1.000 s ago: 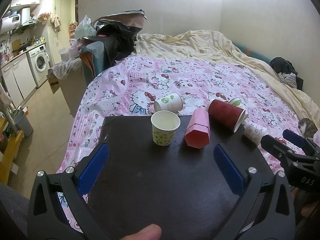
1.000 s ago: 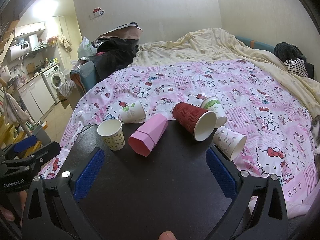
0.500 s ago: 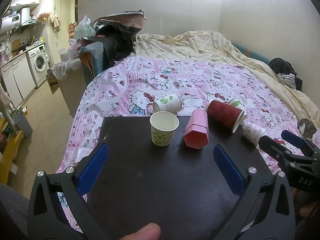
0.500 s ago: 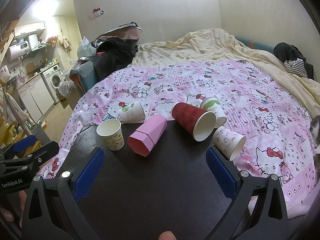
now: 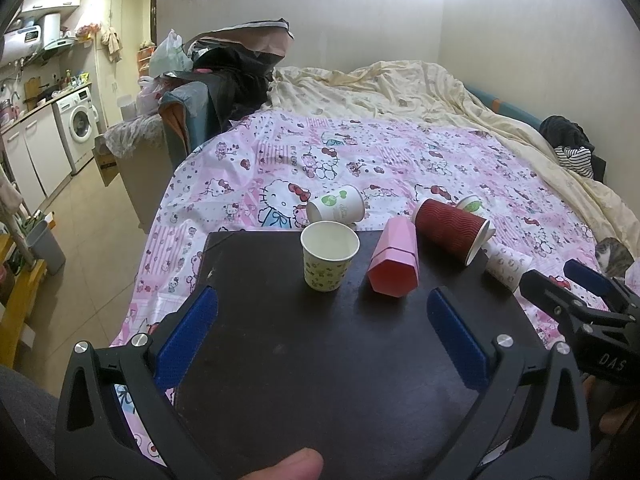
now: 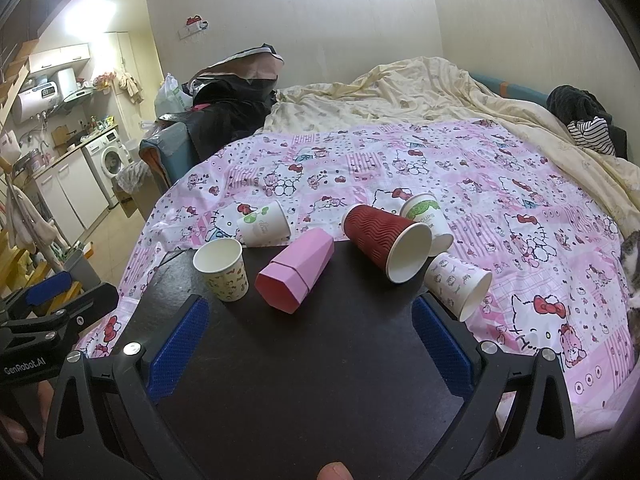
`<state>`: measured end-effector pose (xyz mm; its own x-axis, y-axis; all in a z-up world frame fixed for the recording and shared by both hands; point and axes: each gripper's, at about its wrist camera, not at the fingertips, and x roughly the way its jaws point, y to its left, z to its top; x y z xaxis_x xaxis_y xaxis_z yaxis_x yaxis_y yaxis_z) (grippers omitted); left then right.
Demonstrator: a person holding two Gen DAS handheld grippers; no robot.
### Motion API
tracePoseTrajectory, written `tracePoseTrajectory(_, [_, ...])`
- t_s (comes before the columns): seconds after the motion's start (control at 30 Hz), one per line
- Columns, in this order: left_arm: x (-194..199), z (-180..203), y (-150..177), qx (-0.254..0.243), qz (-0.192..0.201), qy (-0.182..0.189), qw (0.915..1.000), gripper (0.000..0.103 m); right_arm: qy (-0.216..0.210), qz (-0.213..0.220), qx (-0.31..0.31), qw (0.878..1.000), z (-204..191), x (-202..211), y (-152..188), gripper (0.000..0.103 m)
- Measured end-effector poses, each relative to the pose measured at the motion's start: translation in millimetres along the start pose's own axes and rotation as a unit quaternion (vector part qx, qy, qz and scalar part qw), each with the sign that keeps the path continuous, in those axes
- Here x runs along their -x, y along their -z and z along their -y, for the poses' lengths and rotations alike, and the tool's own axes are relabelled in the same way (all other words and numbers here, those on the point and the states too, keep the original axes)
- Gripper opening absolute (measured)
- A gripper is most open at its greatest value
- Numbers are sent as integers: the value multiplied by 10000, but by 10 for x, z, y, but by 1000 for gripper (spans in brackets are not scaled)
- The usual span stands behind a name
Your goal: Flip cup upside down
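We hold both grippers wide open — left gripper (image 5: pixel 320 308), right gripper (image 6: pixel 310 318) — gripping nothing; the yellow paper cup (image 5: pixel 329 255) stands upright on the dark board (image 5: pixel 320 360), beside a toppled pink cup (image 5: pixel 394 260).

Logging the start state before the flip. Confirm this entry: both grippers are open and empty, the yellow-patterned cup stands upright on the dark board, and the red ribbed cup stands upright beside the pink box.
One detail is wrong: the red ribbed cup lies on its side, mouth toward the camera, as the right wrist view shows. The rest holds: left gripper and right gripper are open and empty, the yellow-patterned cup stands upright on the dark board, and the pink box is beside the red cup.
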<state>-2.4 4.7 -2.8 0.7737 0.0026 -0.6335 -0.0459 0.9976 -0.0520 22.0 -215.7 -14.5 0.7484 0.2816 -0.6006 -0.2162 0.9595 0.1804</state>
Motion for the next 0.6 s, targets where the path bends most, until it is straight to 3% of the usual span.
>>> tracePoseTrajectory(0.47, [-25,-44,20,76,-78,-18,9999,103,3,3,-29,10000,33,2,-12,103])
tracePoseTrajectory(0.6, [-138,-68,-164,-17,-236,-18,9997,103,19,-50,-145,9999,100,13,-36,103])
